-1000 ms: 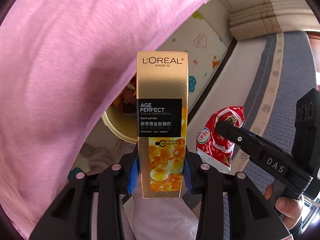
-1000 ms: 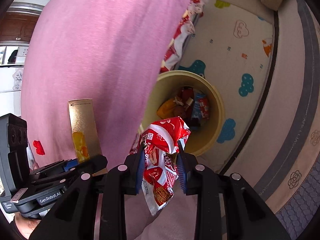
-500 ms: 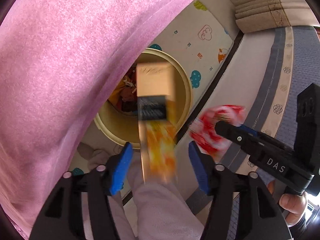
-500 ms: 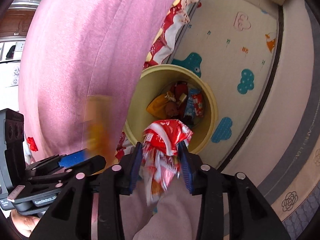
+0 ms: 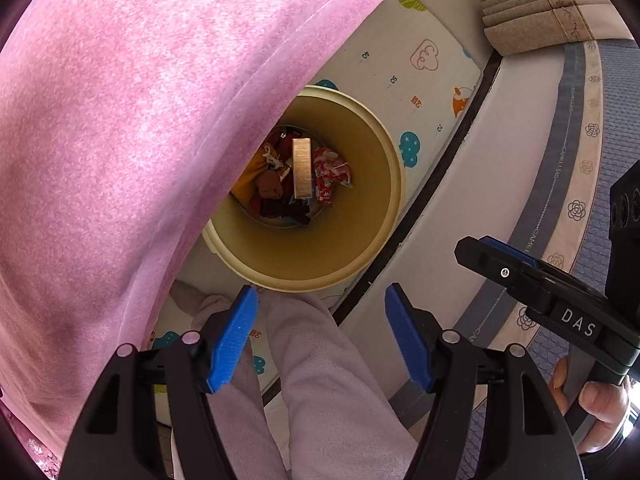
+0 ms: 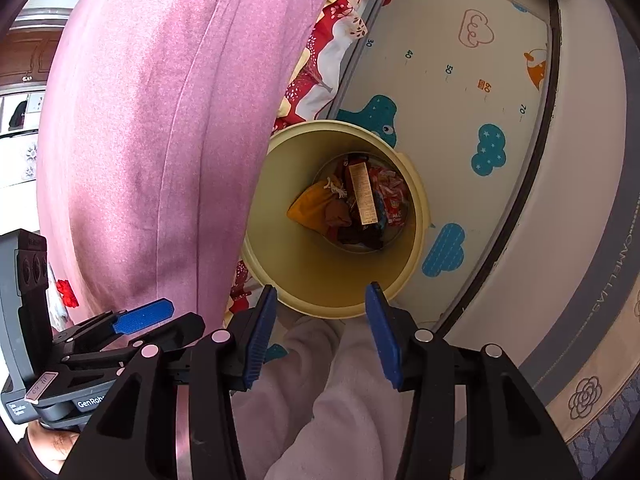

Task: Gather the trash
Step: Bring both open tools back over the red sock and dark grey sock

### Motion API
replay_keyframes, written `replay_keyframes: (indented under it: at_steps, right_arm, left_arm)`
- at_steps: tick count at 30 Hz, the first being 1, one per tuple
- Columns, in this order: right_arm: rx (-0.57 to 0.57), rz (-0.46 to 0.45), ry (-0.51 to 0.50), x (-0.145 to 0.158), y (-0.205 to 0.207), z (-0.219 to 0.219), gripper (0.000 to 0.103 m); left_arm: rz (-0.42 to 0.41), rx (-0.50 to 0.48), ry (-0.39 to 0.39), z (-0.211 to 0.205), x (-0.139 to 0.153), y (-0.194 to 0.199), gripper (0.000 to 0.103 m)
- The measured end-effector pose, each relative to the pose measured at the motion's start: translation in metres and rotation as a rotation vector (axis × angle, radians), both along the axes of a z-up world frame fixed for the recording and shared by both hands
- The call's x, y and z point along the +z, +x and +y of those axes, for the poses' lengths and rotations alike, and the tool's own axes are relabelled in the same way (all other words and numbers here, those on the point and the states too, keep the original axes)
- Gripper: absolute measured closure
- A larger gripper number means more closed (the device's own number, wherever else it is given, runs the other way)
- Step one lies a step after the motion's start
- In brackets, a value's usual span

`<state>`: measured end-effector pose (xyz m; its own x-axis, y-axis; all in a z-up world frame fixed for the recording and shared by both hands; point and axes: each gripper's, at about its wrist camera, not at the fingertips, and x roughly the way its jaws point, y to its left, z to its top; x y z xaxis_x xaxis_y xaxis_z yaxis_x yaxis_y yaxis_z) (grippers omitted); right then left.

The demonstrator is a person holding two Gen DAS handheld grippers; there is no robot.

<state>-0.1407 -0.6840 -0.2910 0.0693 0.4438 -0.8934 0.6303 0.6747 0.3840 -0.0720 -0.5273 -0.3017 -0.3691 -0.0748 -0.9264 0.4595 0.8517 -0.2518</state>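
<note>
A round yellow bin (image 5: 360, 240) (image 6: 320, 280) stands on the floor below both grippers. At its bottom a gold carton (image 5: 302, 167) (image 6: 363, 194) lies on other rubbish, with a red and white wrapper (image 5: 331, 174) (image 6: 390, 194) beside it. My left gripper (image 5: 322, 326) hangs above the bin's near rim, its jaws still opening with nothing between them. My right gripper (image 6: 322, 328) hangs likewise above the near rim, jaws opening and empty. Each gripper also shows at the edge of the other's view, the right gripper (image 5: 520, 272) and the left gripper (image 6: 140, 318).
A person's pink garment (image 5: 140, 140) fills the left of both views, and a pale trouser leg (image 5: 328, 380) rises below the jaws. A play mat (image 6: 460, 80) with cloud prints lies under the bin. A patterned rug (image 5: 580, 160) lies to the right.
Both grippers opened: the gold carton left the left jaws and the red wrapper left the right jaws. Both now lie in the bin. Both hands sank a little toward it.
</note>
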Motion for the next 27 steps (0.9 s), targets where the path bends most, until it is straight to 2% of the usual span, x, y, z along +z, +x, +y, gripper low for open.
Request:
replay_keyframes:
  at_steps: [18,23,27]
  right_arm:
    - [0.027,-0.032,-0.015,0.027,0.013,-0.003,0.057]
    - [0.058,-0.059,-0.025,0.052,0.021,-0.003,0.057]
    - [0.103,-0.104,-0.049,0.084,0.035,0.000,0.057]
  left_arm:
    - [-0.027,0.018,-0.037,-0.003,0.029,0.009,0.037]
    - [-0.040,0.044,-0.068,0.000,0.051,0.013,0.037]
    - [-0.063,0.098,-0.103,0.008,0.076,0.021,0.037]
